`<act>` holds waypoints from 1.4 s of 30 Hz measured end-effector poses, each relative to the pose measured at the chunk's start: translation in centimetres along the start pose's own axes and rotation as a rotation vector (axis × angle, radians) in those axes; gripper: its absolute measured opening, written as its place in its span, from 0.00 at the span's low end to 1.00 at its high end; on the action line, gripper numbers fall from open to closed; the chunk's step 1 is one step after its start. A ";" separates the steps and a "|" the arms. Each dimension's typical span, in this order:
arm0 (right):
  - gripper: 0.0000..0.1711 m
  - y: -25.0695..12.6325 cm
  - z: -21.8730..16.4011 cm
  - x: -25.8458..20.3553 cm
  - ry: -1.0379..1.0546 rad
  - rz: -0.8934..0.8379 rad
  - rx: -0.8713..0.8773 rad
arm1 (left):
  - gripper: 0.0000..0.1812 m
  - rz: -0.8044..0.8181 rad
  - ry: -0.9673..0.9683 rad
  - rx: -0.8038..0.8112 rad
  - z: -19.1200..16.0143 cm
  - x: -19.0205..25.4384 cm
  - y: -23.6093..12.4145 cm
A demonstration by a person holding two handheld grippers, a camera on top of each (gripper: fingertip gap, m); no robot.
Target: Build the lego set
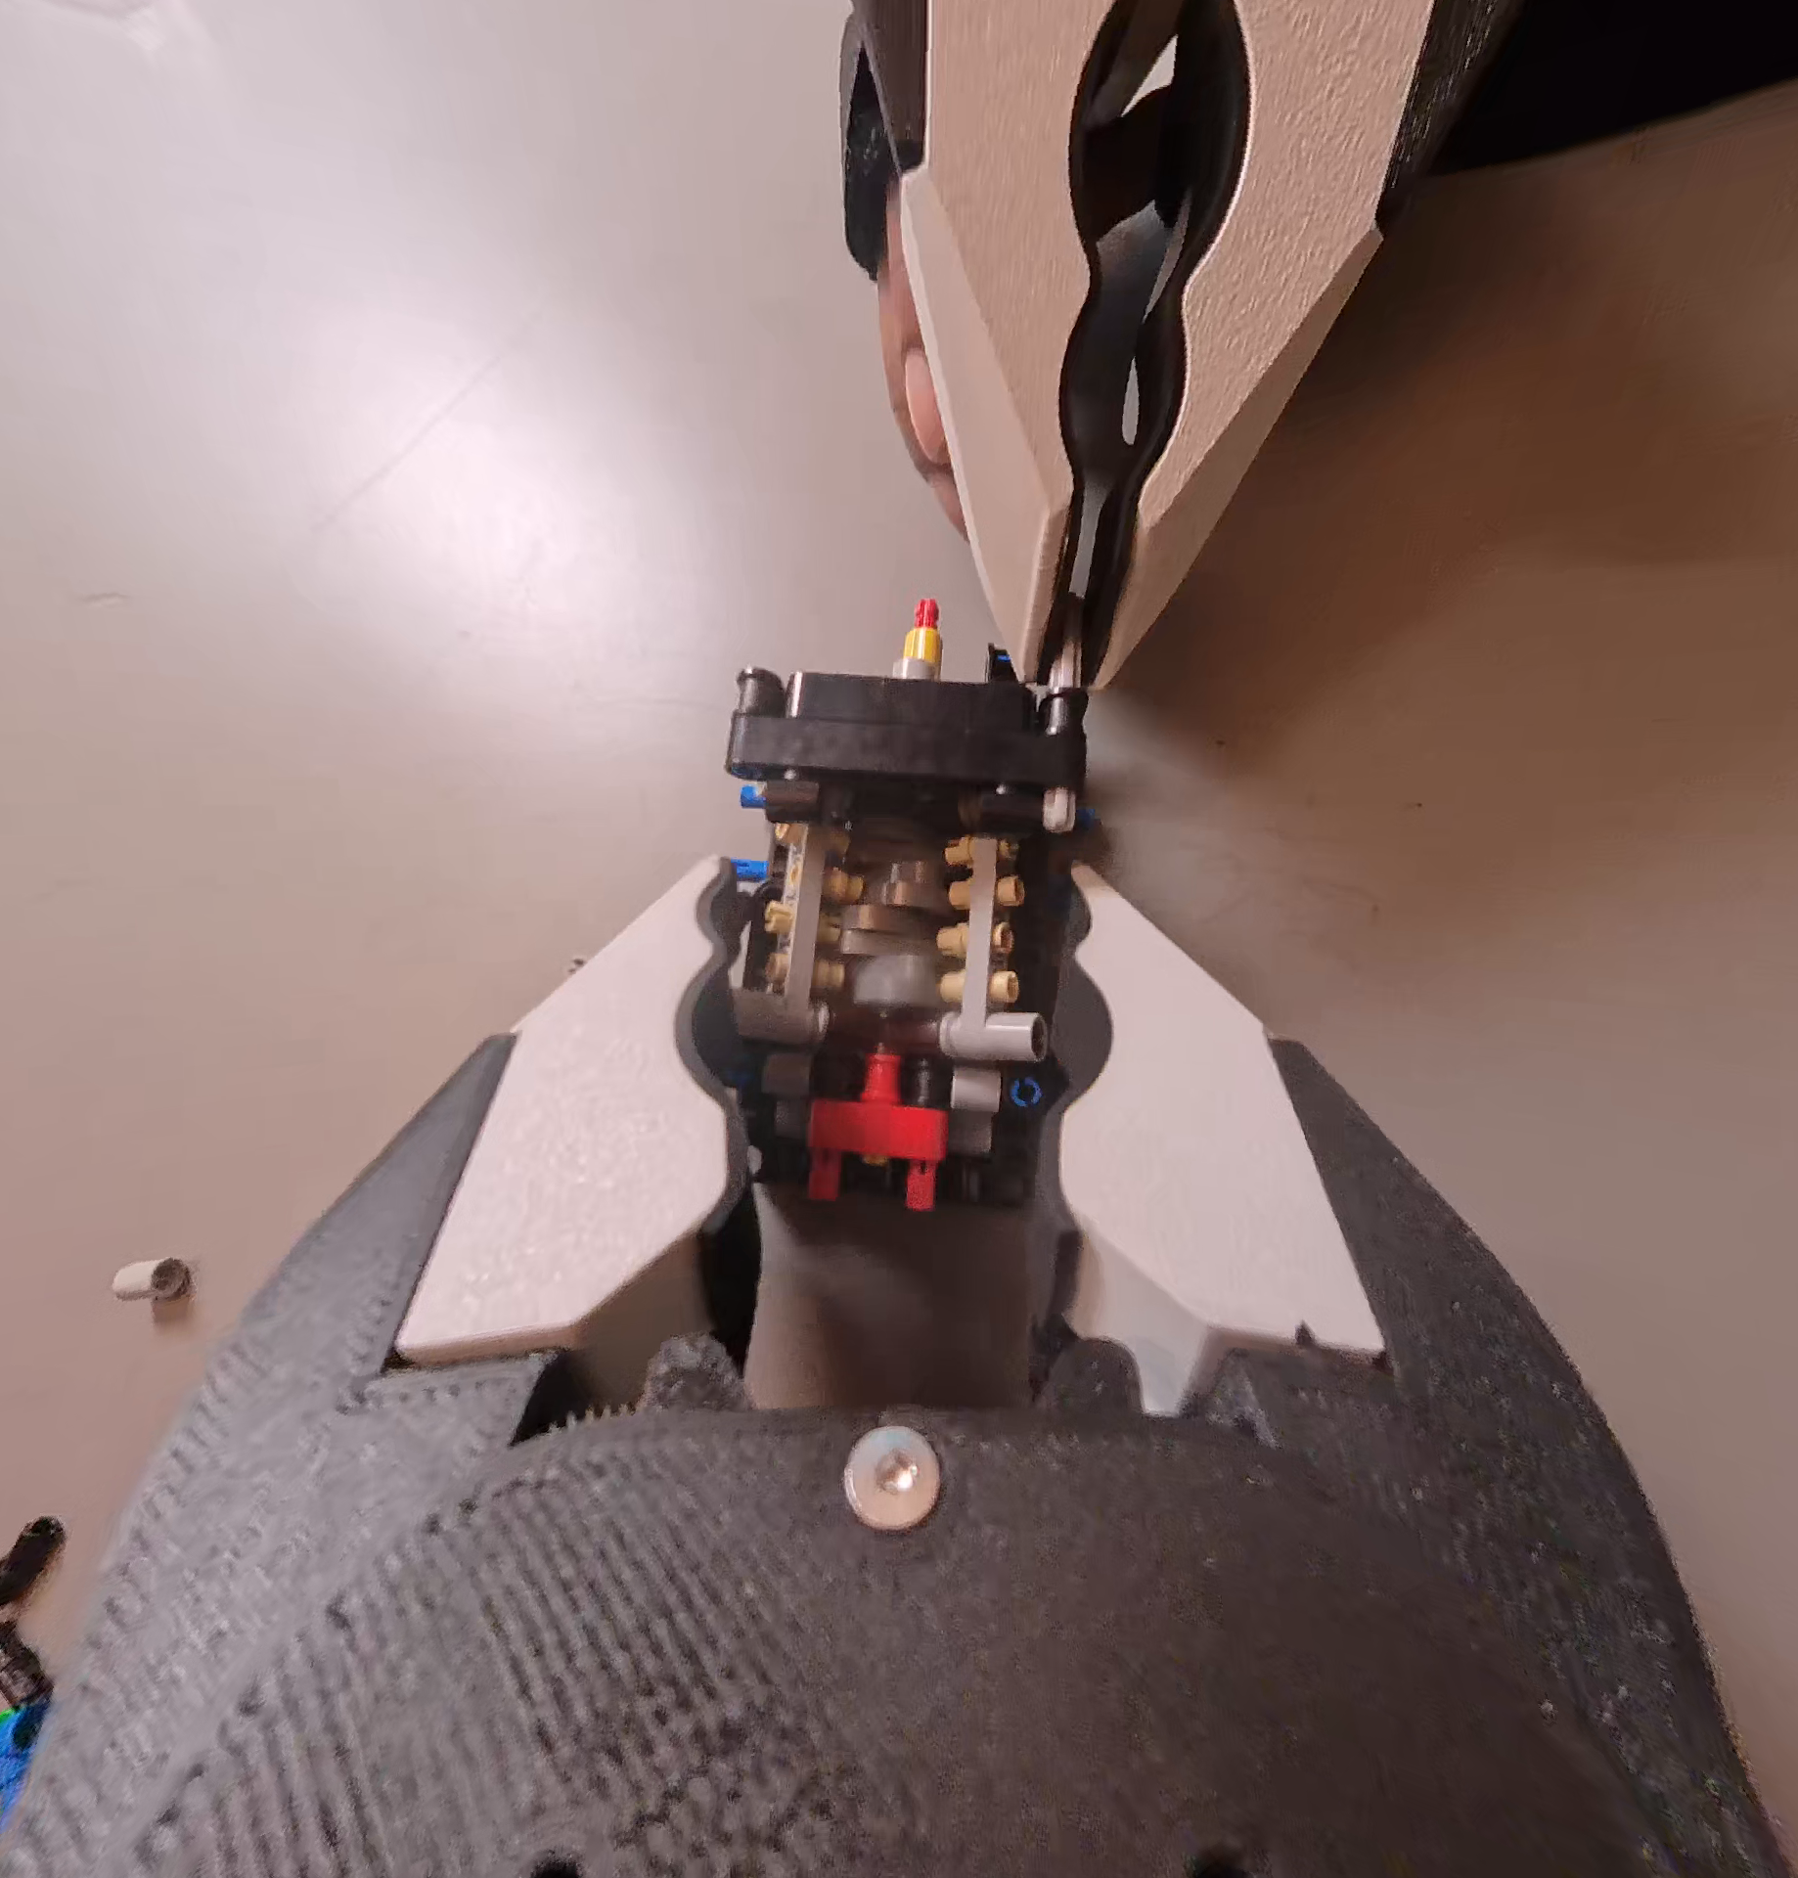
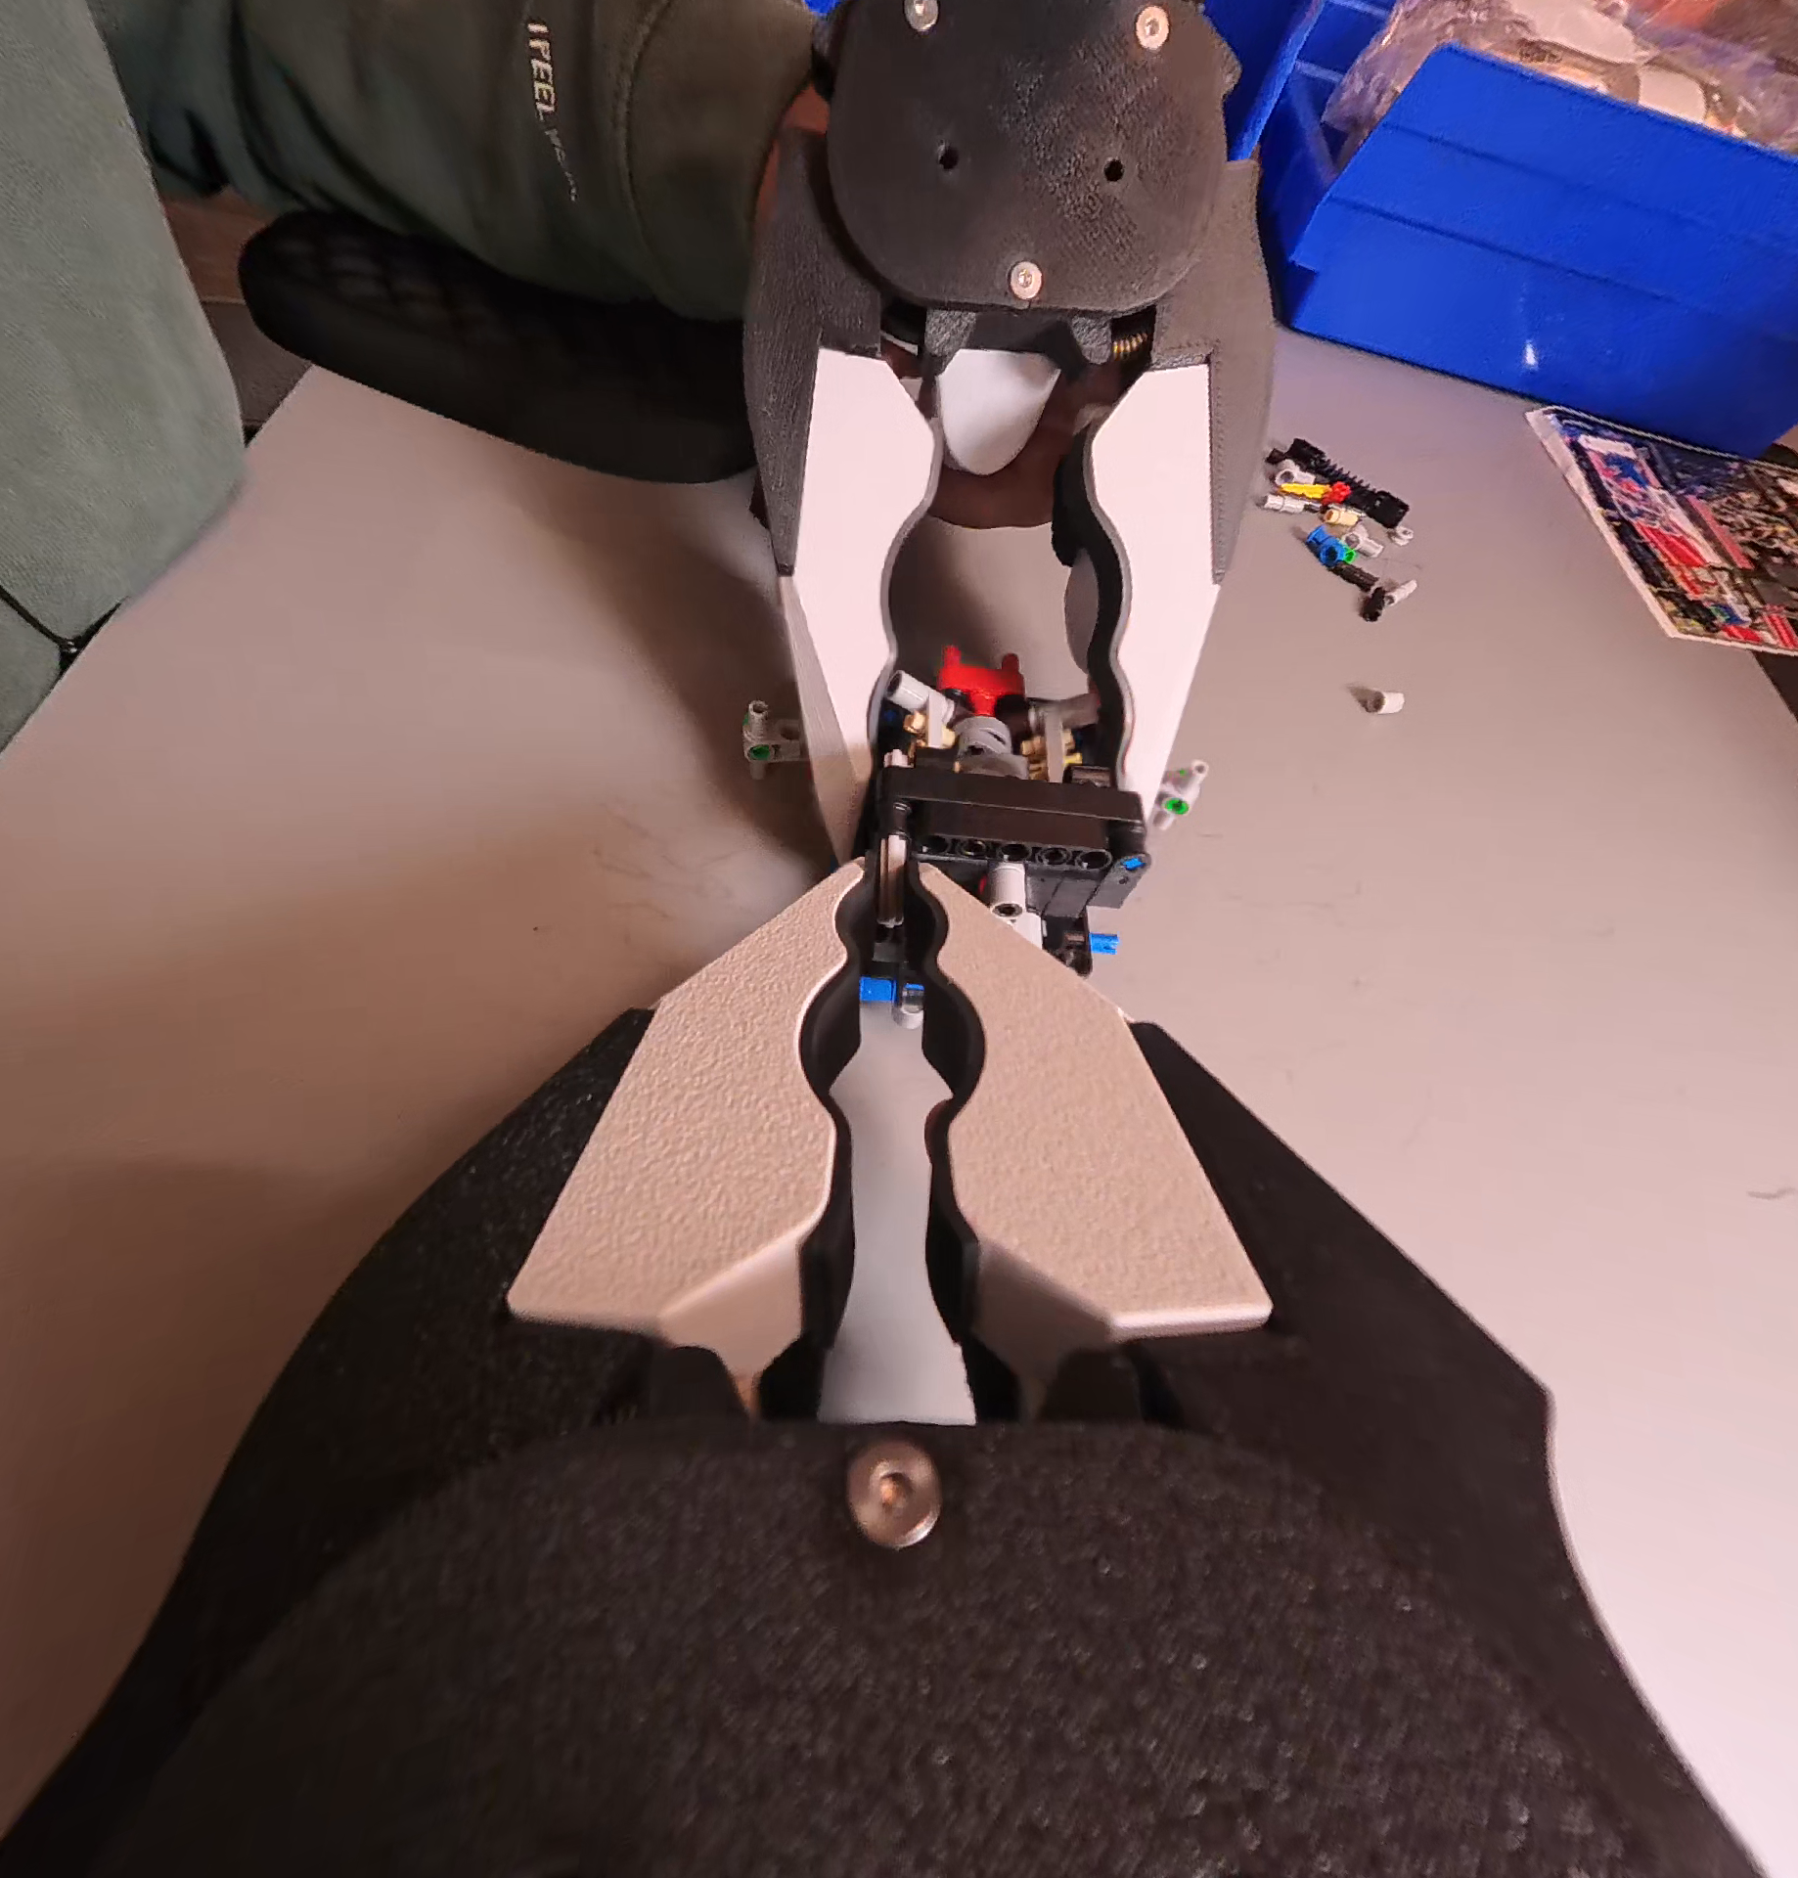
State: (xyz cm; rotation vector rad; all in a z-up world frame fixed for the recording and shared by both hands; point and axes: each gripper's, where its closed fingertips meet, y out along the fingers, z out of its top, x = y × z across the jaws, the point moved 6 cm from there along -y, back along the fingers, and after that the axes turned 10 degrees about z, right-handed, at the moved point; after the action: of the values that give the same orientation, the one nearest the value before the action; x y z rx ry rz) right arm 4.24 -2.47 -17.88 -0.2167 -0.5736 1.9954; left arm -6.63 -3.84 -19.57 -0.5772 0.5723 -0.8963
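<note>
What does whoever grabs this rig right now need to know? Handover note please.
Left gripper: shut on the lego assembly, clamping its sides, held above the table.
Right gripper: shut on a thin light grey piece at a corner of the assembly's black frame; whether it is fully seated is unclear.
Loose parts lie on the table beside the instruction booklet; a small grey connector sits apart. Blue bins behind.
Done: core partly built.
Left: seat this piece, then the loose parts.
</note>
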 end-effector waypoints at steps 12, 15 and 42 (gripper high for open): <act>0.02 0.0 0.0 -0.3 -0.006 0.006 0.004 | 0.31 -0.039 -0.010 -0.042 0.0 0.4 -0.2; 0.02 0.0 0.0 -0.3 -0.008 0.003 0.001 | 0.31 -0.041 -0.012 -0.039 0.0 0.4 -0.2; 0.02 0.1 0.1 -0.9 -0.004 0.047 0.021 | 0.35 -0.057 0.036 0.095 1.5 1.1 -0.3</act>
State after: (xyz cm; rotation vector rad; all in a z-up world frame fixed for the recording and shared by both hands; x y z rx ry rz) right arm 4.53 -3.28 -17.96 -0.2156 -0.5541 2.0472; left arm -5.27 -4.61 -18.54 -0.4944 0.5448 -0.9845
